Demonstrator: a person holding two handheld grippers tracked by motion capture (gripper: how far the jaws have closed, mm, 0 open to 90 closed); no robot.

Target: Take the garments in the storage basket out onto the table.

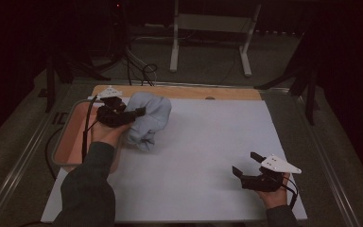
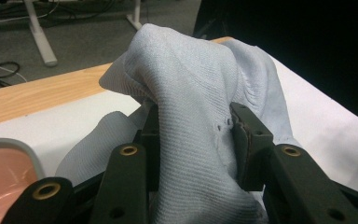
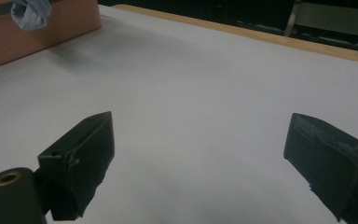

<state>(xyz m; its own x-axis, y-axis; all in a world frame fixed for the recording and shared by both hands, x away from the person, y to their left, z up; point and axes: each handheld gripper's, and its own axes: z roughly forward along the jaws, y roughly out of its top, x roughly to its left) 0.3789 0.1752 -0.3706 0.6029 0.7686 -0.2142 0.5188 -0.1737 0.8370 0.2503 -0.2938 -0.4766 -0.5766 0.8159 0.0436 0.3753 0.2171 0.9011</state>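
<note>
Your left gripper clamped on pale grey cloth: bunched fabric pinched between jaws, rest draping ahead and below, beside pink bin. Your right gripper spread wide, nothing between jaws, well apart from cloth.
</note>
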